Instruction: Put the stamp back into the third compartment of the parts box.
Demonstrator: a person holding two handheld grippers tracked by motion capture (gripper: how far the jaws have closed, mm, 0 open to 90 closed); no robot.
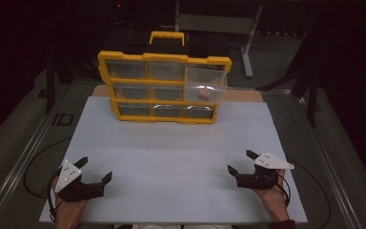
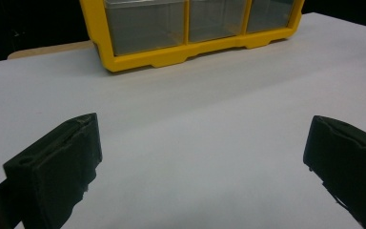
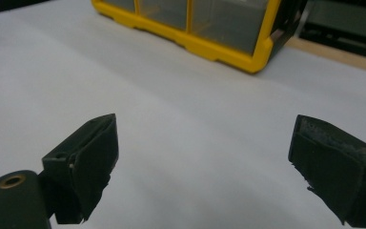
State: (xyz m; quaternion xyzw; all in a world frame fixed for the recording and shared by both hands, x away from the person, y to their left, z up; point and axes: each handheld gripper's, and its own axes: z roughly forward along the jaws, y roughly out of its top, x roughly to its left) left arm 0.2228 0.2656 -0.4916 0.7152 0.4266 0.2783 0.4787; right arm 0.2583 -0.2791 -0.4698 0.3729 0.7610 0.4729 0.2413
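While both claws gape, yellow organizer (image 1: 164, 86), no legible writing

Dim, dark surroundings; soft, slightly blurred

One organizer (image 1: 164, 86), nine drawers; two tongs (image 1: 96, 170) (image 1: 239, 162); one white board (image 1: 181, 143).

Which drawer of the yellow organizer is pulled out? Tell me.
The upper right drawer of the organizer is pulled out: it juts forward past the yellow frame, with a small orange item inside.
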